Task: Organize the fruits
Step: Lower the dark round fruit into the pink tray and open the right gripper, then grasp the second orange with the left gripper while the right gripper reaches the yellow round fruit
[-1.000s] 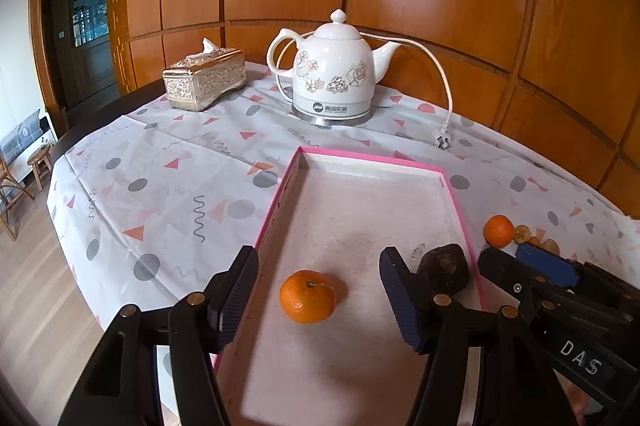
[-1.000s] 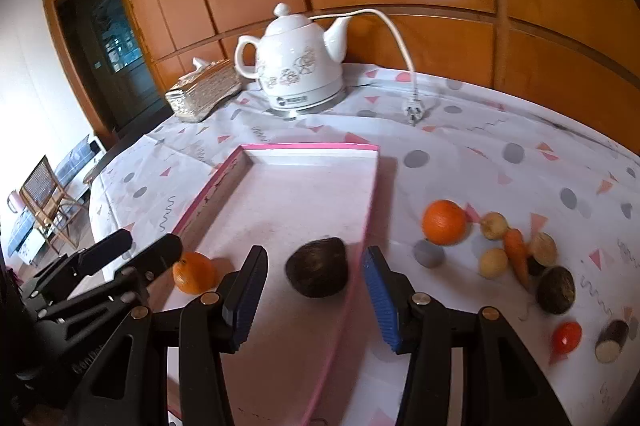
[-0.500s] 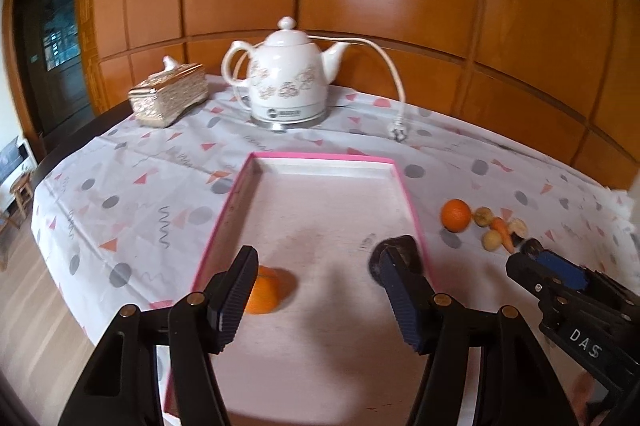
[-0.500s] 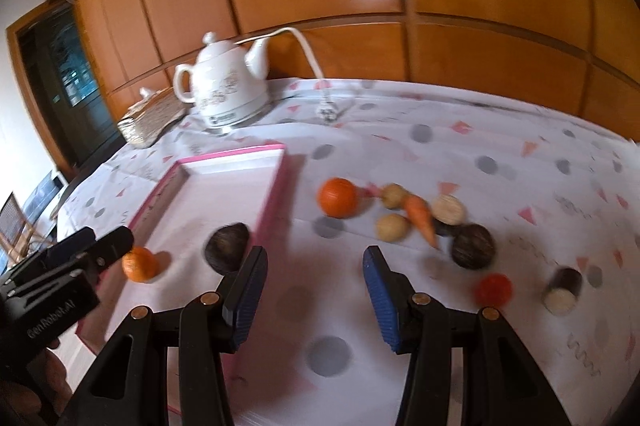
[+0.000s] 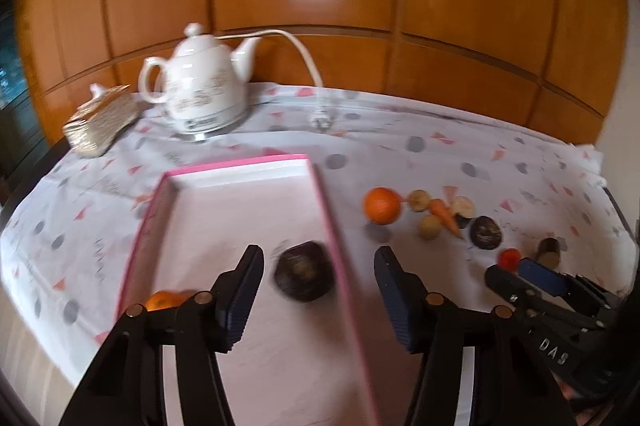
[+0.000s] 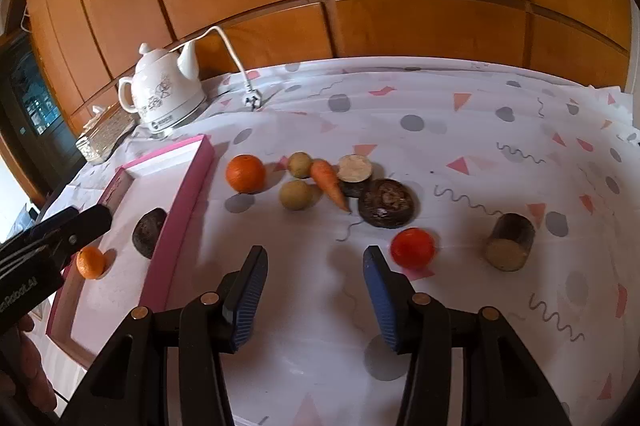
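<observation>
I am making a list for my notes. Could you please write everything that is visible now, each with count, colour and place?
shallow pink-rimmed tray: 1, pink and white, left on cloth
small orange mandarin: 1, in tray
dark round fruit: 1, in tray
large orange: 1, on cloth beside tray
tan round fruits: 2, beside carrot
orange carrot: 1
dark round fruit with pale centre: 1
red tomato: 1
cut dark pieces: 2
white ceramic kettle: 1, rear
patterned tissue box: 1
left gripper: jaws open
right gripper: jaws open

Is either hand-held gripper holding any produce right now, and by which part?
Nothing is held. The left hand-held gripper and the right hand-held gripper are both open and empty.
</observation>
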{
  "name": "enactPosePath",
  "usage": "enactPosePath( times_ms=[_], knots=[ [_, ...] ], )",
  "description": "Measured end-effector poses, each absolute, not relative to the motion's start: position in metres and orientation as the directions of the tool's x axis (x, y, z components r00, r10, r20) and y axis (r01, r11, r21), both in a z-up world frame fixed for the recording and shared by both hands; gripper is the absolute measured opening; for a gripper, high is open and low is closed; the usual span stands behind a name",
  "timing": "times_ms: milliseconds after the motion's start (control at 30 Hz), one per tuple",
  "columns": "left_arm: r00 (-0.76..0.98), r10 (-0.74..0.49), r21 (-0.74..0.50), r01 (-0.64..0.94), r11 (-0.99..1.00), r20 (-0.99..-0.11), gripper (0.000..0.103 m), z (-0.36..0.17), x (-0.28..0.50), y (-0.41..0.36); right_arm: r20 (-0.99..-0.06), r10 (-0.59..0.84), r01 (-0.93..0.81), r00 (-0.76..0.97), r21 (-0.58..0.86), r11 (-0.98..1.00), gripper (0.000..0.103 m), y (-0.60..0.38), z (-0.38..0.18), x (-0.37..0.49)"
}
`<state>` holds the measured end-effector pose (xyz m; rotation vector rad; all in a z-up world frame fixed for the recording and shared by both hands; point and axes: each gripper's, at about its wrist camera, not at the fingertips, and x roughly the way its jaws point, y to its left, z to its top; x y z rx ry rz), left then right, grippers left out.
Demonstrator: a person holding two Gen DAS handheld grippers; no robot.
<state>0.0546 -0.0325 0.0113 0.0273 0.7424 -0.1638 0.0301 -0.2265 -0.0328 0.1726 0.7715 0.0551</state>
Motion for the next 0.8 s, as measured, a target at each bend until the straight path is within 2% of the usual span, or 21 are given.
enactPosePath(
  times_ms=[133,800],
  knots=[
    [0.690,-0.169,-0.051,0.189,0.981,-0.703,0.048,0.006,0.076,-0.049,-0.685,0.096,0.035,0.723,0.174,0.984,0.051,-0.234,-0.032,0.030],
    [0.585,-0.171,-0.075,0.185,0.980,-0.793,0.046,-0.030,0.161,-0.097,-0.687,0.045,0.100,0.726,0.170,0.980,0.051,-0.264,-0.035,0.036]
  ],
)
